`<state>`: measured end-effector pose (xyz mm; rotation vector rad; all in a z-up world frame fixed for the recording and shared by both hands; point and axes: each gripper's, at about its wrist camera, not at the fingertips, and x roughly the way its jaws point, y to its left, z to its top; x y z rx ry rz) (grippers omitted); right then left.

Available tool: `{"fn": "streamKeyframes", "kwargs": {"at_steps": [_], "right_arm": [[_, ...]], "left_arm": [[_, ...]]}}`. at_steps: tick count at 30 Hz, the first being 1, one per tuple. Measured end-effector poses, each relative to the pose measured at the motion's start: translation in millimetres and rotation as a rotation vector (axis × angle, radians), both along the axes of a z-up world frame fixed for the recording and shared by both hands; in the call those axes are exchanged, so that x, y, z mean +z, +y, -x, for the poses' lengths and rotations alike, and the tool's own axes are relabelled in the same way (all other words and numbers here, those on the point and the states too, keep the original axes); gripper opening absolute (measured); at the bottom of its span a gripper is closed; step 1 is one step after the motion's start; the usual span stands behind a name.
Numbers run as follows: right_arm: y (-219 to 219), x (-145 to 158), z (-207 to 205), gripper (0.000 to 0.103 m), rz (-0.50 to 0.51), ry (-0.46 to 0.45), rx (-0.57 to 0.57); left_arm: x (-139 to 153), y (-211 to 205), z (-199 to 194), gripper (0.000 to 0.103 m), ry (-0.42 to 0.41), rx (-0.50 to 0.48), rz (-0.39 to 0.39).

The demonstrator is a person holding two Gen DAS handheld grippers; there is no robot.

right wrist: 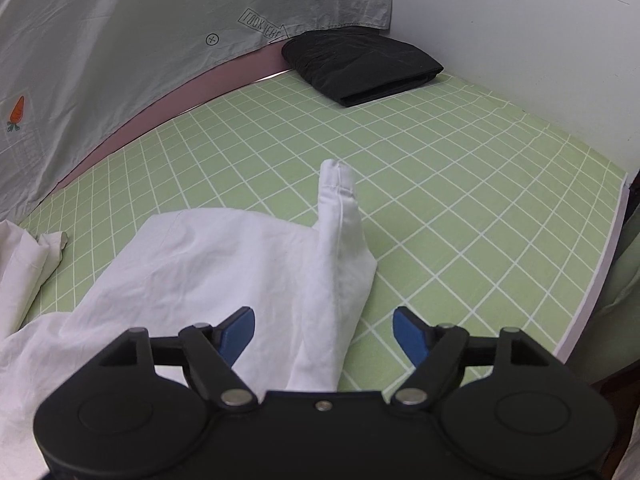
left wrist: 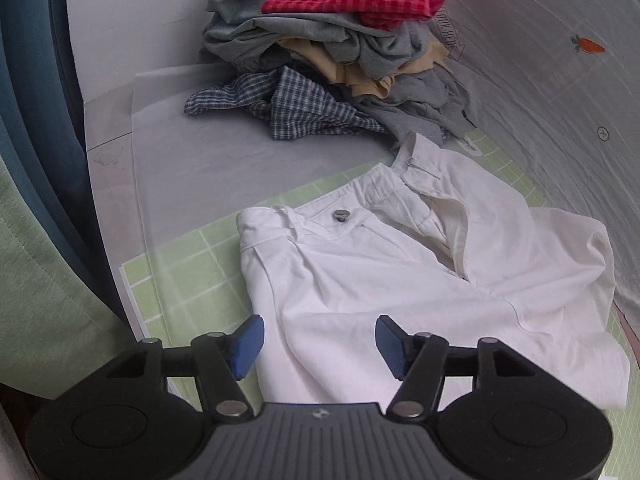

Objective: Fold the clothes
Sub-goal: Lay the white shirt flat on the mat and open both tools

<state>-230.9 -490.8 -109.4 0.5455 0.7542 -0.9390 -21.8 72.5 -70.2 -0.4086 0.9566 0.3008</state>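
Left wrist view first: at far left I see blue and pale green fabric [left wrist: 36,248] hanging past the edge of the surface. My left tongs [left wrist: 319,346] hang above the white trousers [left wrist: 360,280], blue pads spread well apart, nothing between them, no contact with the cloth that I can see. The trousers lie on the green grid mat [left wrist: 192,264], waistband toward the far side, metal button [left wrist: 341,214] showing, fly flap open. Beyond them sits a heap of unfolded clothes [left wrist: 332,64]: blue plaid at its near left, grey and tan in the middle, red check on top. To the right a grey sheet [left wrist: 560,92] with a small carrot print [left wrist: 588,45] runs along the back. Right wrist view: same grey sheet [right wrist: 120,52] at left, the trouser leg [right wrist: 208,264] spread across the mat [right wrist: 460,208], one narrow end of it [right wrist: 340,200] pointing away from me. My right tongs [right wrist: 324,336] are wide open above that leg, pads clear of the cloth, gripping nothing. At the far end of the mat a folded black garment [right wrist: 360,64] lies against the white wall [right wrist: 520,20].
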Motion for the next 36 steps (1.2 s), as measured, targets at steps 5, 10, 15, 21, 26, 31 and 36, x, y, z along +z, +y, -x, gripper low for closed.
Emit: {"fn": "streamKeyframes", "kwargs": {"at_steps": [5,10,15,21,26,31,36], "right_arm": [[-29.6,0.2,-9.4,0.081,0.019,-0.013,-0.013],[-64.9,-9.1,-28.0,0.081,-0.004,-0.007,-0.017],[-92.2,-29.5,-41.6,0.081,-0.067,0.044,-0.014],[-104.5,-44.6,-31.1,0.023,-0.168,0.037,0.081],[-94.2,-12.4,-0.3,0.003,-0.019,-0.008,0.107],[-74.7,27.2,52.4,0.003,0.137,-0.043,-0.029],[-88.3,-36.5,69.3,0.026,-0.005,0.203,-0.037]], "left_arm": [[-10.2,-50.1,9.2,0.071,0.028,-0.106,-0.005],[-31.7,-98.1,23.4,0.071,0.089,-0.167,0.021],[-53.5,-137.3,33.7,0.071,0.154,-0.222,0.03],[-70.3,-171.6,38.5,0.072,0.222,-0.294,-0.012],[-81.1,-183.3,41.8,0.072,0.269,-0.306,-0.021],[-88.9,-187.8,51.5,0.076,0.276,-0.326,-0.061],[-92.1,-196.0,51.2,0.077,0.31,-0.358,-0.116]]}}
